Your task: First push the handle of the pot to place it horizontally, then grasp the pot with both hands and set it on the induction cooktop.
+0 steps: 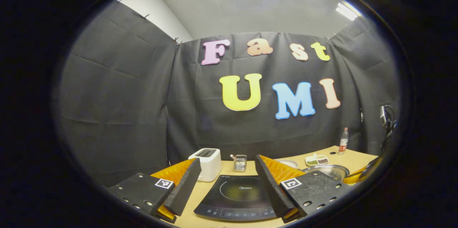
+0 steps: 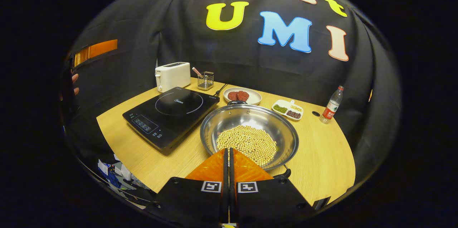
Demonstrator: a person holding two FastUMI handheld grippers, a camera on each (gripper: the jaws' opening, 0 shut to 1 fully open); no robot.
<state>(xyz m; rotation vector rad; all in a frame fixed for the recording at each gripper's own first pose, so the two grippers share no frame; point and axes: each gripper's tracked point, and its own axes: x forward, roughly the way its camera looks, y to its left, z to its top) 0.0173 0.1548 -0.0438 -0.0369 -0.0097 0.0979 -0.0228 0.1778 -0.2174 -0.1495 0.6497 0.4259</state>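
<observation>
The pot (image 2: pixel 249 135), a wide steel pan holding a heap of pale beans (image 2: pixel 247 143), sits on the wooden table (image 2: pixel 322 163) just right of the induction cooktop (image 2: pixel 171 113), one dark handle at its far rim and one at its near rim. The right gripper (image 2: pixel 227 154) hangs over the pot's near edge, jaws together, holding nothing. The left gripper (image 1: pixel 226 181) hovers above the cooktop (image 1: pixel 238 197) with jaws wide apart and empty. Behind stand one white toaster (image 2: pixel 172 75), one round plate (image 2: pixel 242 96) with two red patties, one divided dish (image 2: pixel 287 109) of three kinds of beans, one wire holder (image 2: pixel 205 80) and one plastic bottle (image 2: pixel 332 105).
</observation>
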